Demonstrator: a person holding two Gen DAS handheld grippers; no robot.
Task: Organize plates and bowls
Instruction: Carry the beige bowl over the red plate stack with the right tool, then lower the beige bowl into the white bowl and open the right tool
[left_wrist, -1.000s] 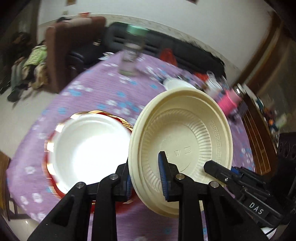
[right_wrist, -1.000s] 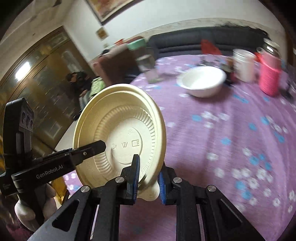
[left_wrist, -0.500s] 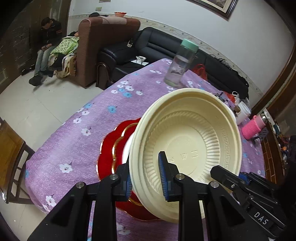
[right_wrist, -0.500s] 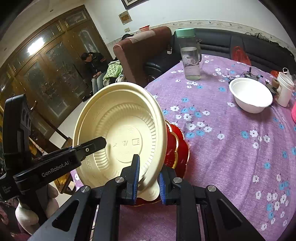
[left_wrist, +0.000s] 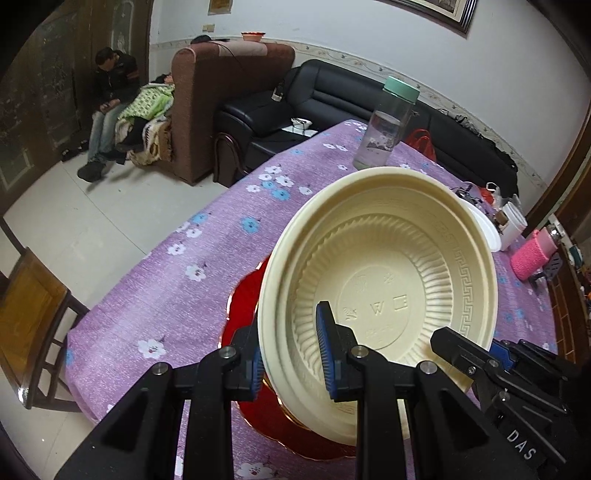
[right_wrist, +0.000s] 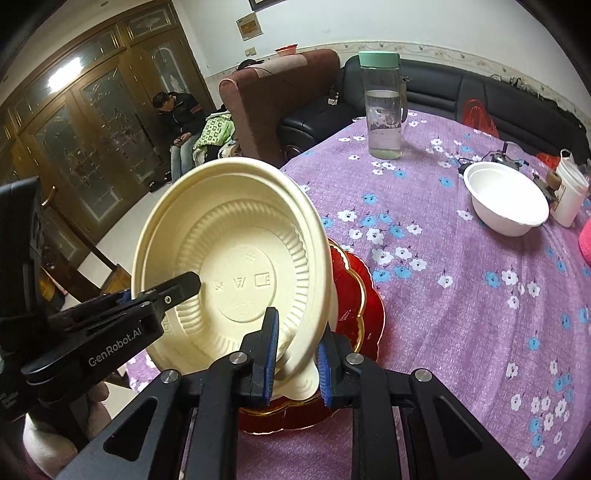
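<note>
Swung over the red plate (left_wrist: 246, 299) now, both angled down; left gripper (left_wrist: 291, 354) and right gripper (right_wrist: 295, 354) pinching opposite rims of the tilted cream bowl (left_wrist: 376, 295).

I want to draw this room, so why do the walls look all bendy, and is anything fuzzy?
Left wrist view: the fisheye lens curves the wall trim and darkens the corners; the cream plate looks sharp. Right wrist view: the same bending, with glare on the cabinet door.
</note>
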